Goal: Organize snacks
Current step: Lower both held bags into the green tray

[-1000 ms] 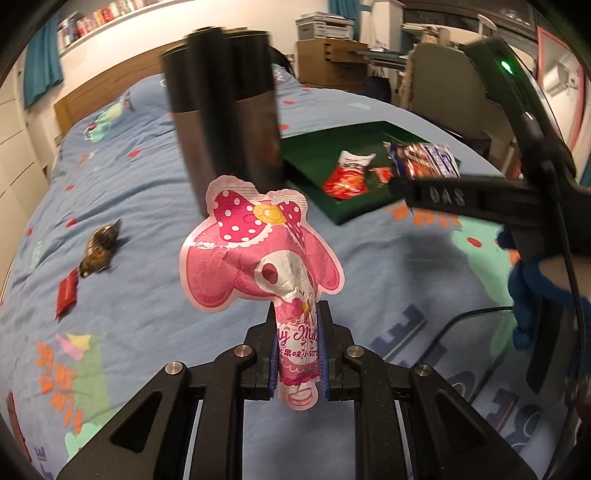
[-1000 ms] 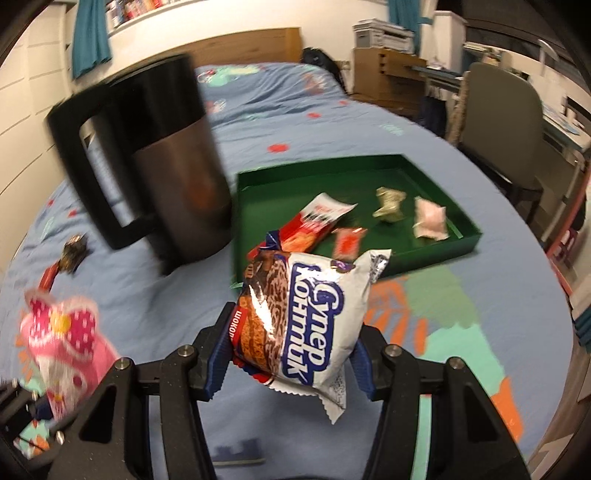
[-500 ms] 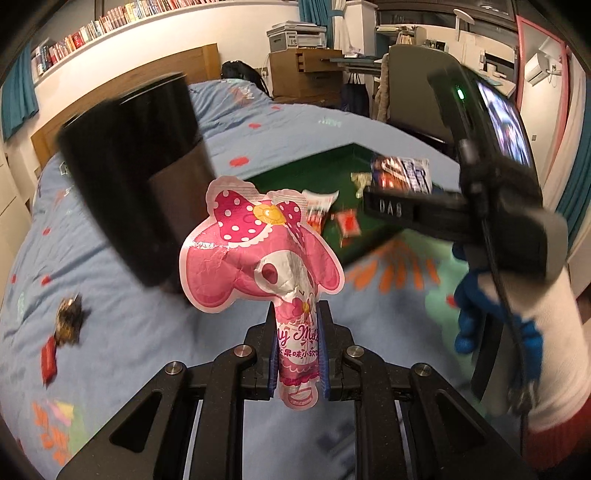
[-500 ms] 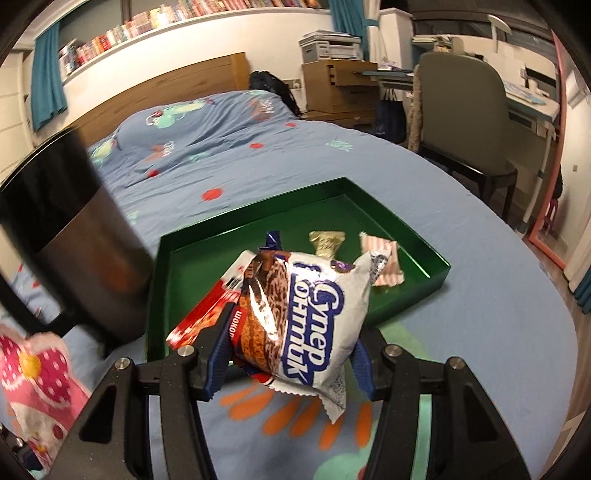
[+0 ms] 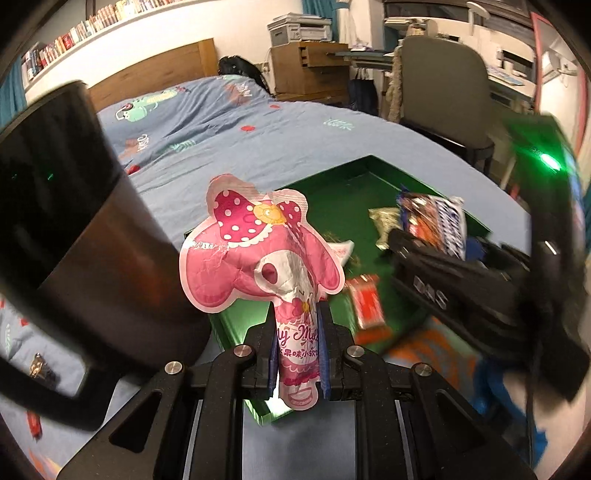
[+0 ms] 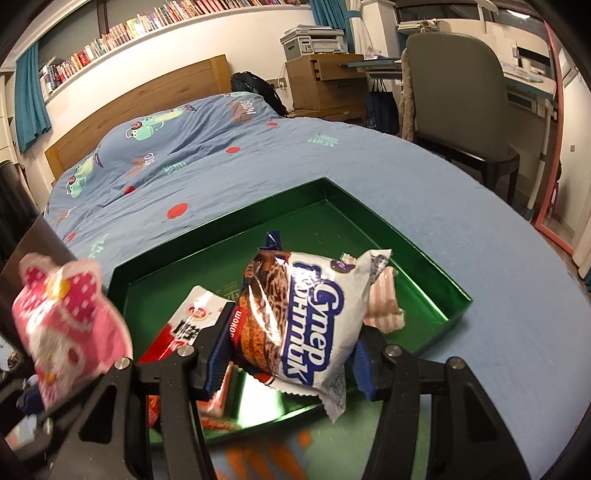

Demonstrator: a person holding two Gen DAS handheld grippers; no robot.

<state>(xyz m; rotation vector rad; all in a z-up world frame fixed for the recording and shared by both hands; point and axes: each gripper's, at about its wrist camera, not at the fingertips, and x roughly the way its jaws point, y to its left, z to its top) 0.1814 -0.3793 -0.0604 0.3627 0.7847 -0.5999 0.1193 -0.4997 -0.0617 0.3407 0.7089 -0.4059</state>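
As both grippers swing in from over the bedspread to the green tray (image 6: 424, 254), L gripper (image 5: 297, 360) clamps pink candy pouch (image 5: 258, 258), R gripper (image 6: 288, 363) grips wafer pack (image 6: 306, 314) above it; drop-off looks imminent.

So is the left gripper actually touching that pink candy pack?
Touching. The left wrist view shows the left gripper shut on the pink candy pack, pads pressed against its stem.

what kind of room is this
Most likely a bedroom that doubles as a study: a bed with a wooden headboard, a long bookshelf above it, and a desk chair.
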